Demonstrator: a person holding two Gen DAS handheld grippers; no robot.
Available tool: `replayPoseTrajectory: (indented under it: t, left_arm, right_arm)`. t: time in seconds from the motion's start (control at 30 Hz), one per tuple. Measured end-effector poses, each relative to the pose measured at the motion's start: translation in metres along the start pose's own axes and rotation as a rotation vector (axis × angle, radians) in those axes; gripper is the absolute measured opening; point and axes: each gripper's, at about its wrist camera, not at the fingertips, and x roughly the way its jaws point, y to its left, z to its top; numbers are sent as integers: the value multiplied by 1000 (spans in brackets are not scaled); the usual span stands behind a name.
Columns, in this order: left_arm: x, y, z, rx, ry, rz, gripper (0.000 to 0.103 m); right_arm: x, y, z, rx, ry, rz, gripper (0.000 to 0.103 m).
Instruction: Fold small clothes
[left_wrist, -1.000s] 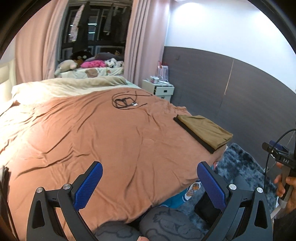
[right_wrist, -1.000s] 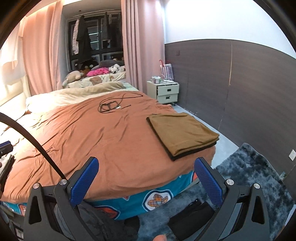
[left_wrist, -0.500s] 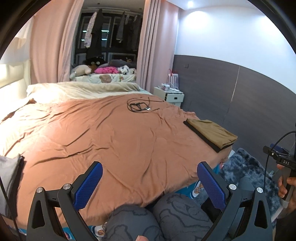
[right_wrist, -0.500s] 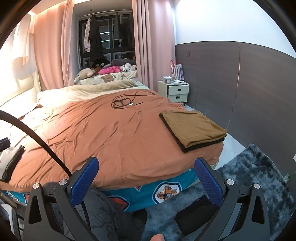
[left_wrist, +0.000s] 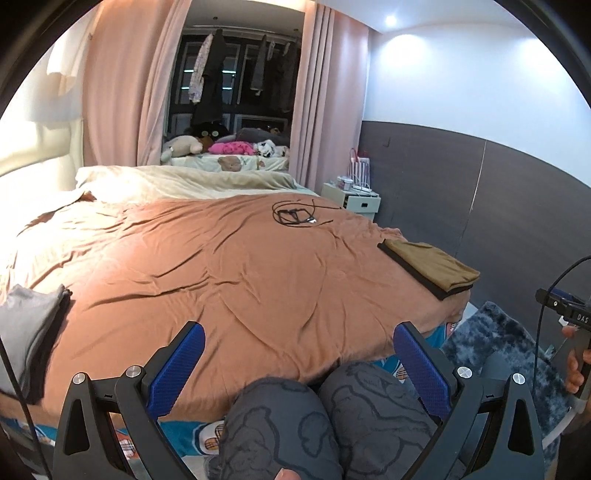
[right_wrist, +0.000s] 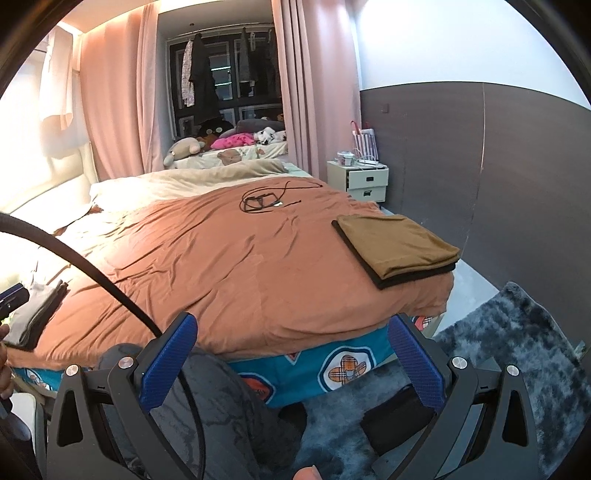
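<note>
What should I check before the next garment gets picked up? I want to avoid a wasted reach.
1. Left hand-held gripper open and empty: ok.
2. Right hand-held gripper open and empty: ok.
3. Folded stack, brown garment on top, lies flat at the bed's right corner, away from the middle: ok.
4. Unfolded pile of grey clothes within view at the bed's left edge: ok; which piece is on top: cannot tell.
5. Middle of the orange bedspread free for folding: ok, though wrinkled.
6. Black cable coil lies far back, out of the folding area: ok.
</note>
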Motion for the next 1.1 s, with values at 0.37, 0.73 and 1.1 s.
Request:
replayPoseTrajectory:
  t: [0.37,0.73,1.1]
  left_arm:
    - [-34,-15,-15,11,-67,10,103]
    - [-50,-18,-22,26,-87,30,103]
    - [-53,-18,-23,24,-85,27,103]
  right_arm:
    - [-25,9,-25,-24,-66,23,103]
    - [-29,10,-40,-28,-75,38,103]
    - [-28,10,-44,-11,-72,43,103]
